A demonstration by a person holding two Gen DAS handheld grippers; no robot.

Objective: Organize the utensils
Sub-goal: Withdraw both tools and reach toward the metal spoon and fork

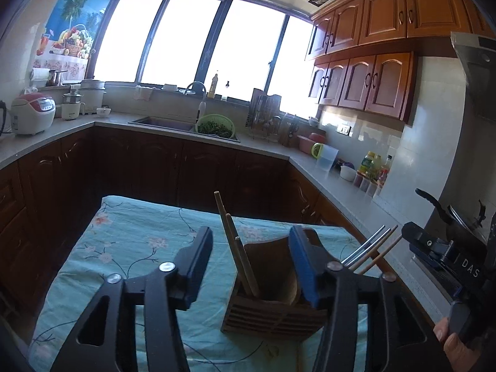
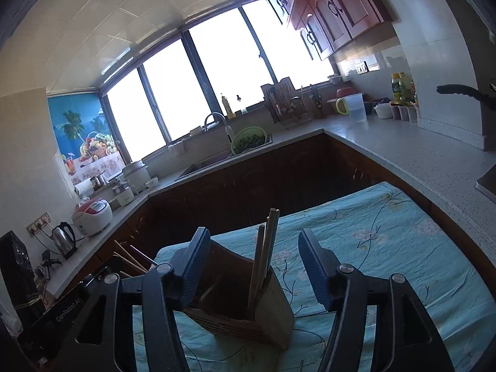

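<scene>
We see both the left gripper (image 1: 251,259) and the right gripper (image 2: 252,263) held wide open and gripping nothing, each hovering over the wooden utensil holder (image 2: 245,313) that stands on the floral tablecloth (image 2: 387,248) with three chopsticks (image 2: 263,251) upright inside.

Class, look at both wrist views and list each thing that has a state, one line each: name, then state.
left gripper: open, empty
right gripper: open, empty
wooden utensil holder: upright on the cloth
chopsticks in holder: standing, leaning
loose chopsticks: sticking up beside the holder, support hidden
green colander: filled with greens, in sink
upper cabinets: doors shut
</scene>
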